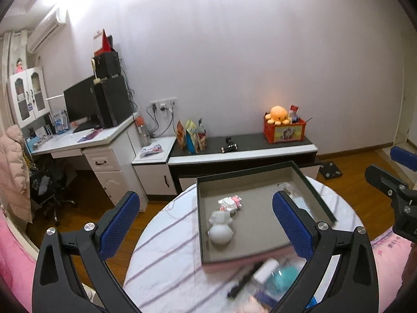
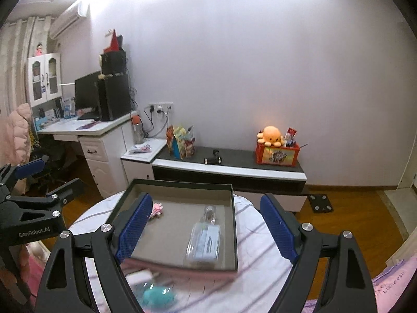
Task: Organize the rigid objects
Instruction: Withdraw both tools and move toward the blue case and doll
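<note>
A dark tray with a grey floor (image 1: 260, 234) (image 2: 166, 240) sits on a round table with a striped white cloth (image 1: 166, 260) (image 2: 260, 281). In it lie a white figurine (image 1: 221, 228), a pink-and-white block toy (image 1: 230, 203) (image 2: 157, 209) and a clear plastic card holder (image 2: 204, 242). Blurred items lie on the cloth in front of the tray: a black pen (image 1: 243, 279), a white object (image 1: 265, 270) and a teal object (image 1: 284, 276) (image 2: 159, 297). My left gripper (image 1: 206, 221) is open and empty above the tray's left part. My right gripper (image 2: 206, 227) is open and empty above the tray.
A low black-and-white cabinet (image 1: 242, 154) stands behind the table, with a red box and orange plush (image 1: 282, 125), snack bags (image 1: 191, 137) and a small black device (image 1: 229, 147). A white desk with a monitor (image 1: 86, 130) is at the left. Pink bedding (image 1: 388, 260) lies at the right.
</note>
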